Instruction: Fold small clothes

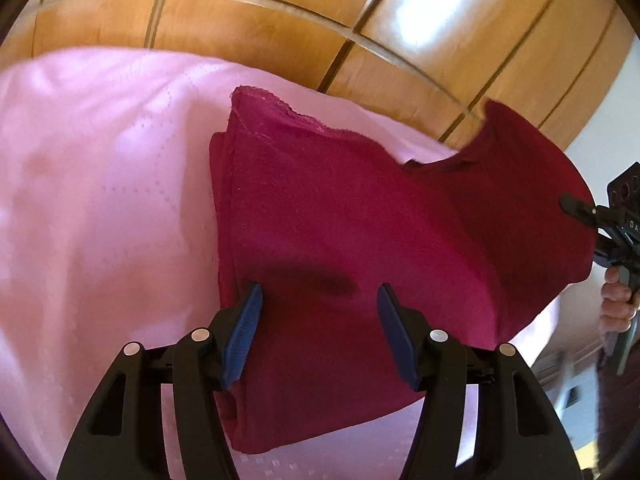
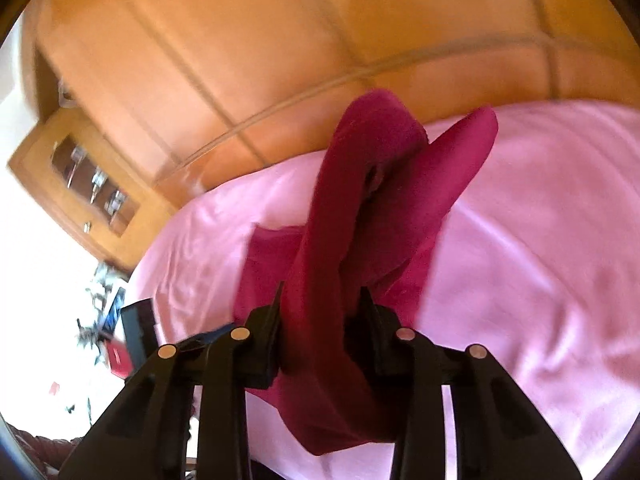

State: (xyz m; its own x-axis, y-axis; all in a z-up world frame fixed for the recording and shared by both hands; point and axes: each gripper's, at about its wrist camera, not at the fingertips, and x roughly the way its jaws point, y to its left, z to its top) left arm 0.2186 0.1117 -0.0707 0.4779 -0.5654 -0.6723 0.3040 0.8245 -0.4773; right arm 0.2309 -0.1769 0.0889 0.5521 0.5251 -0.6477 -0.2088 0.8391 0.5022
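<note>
A dark red garment point(image 1: 340, 220) lies partly folded on a pink bedsheet point(image 1: 100, 200). My left gripper point(image 1: 320, 300) is open just above the garment's near part, its blue-padded fingers point(image 1: 244, 332) apart over the cloth. My right gripper point(image 2: 320, 300) is shut on a thick fold of the red garment point(image 2: 352, 184) and holds that side lifted above the sheet. In the left wrist view the right gripper point(image 1: 576, 208) shows at the far right edge, holding the raised flap, with the person's hand below it.
A wooden headboard point(image 1: 280, 20) with panel lines stands behind the bed. A wooden cabinet point(image 2: 80, 176) with glass doors stands at the left in the right wrist view. The pink sheet point(image 2: 540, 240) spreads wide on both sides.
</note>
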